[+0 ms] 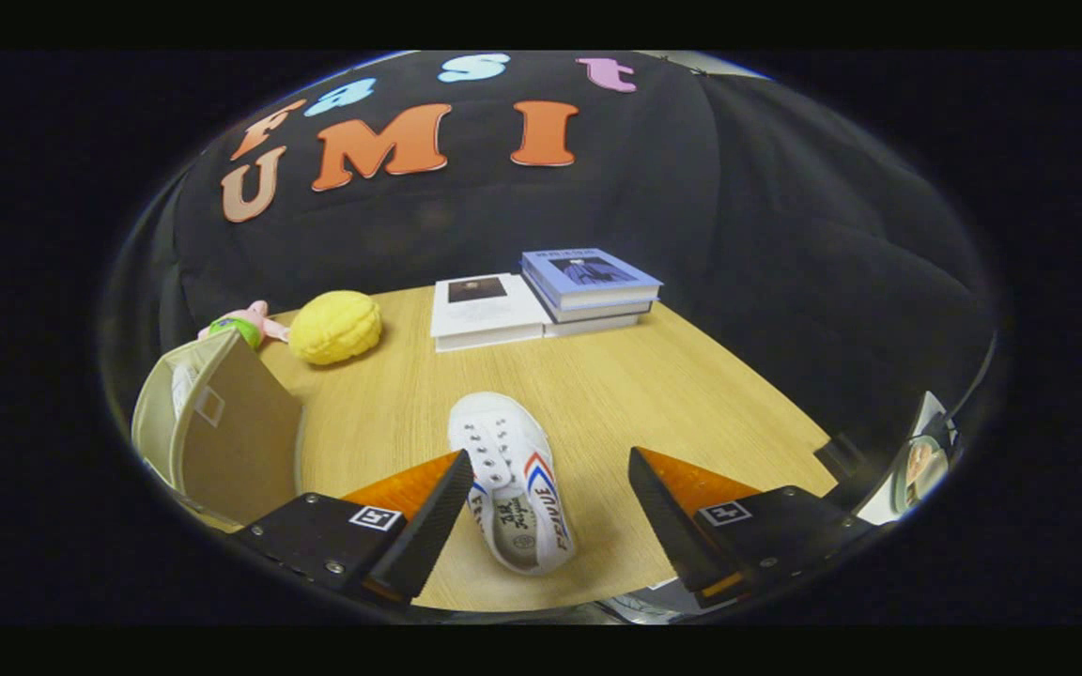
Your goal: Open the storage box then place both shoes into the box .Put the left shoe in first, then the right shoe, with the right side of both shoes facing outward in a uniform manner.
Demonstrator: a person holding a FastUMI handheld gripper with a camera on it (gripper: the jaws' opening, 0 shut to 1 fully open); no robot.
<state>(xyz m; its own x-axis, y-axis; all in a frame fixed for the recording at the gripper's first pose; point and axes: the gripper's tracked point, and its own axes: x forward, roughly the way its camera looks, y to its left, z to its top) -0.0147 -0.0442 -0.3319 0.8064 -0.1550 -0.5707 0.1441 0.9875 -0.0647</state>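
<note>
Hovering gripper (541, 512), fingers spread wide, grasping nothing | white shoe (511, 483) lies on wooden table (616, 394) between the fingers, nearer the left one | storage box (222, 427) left of fingers, lid seemingly raised | yellow plush (335, 327), books (541, 299) beyond.

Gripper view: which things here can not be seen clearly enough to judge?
- Storage box, left of the gripper: its raised lid hides the inside, so whether a shoe lies in it is unclear.
- White shoe between the open fingers: one finger covers part of its side.
- Pink toy: partly behind the box and the yellow toy.
</note>
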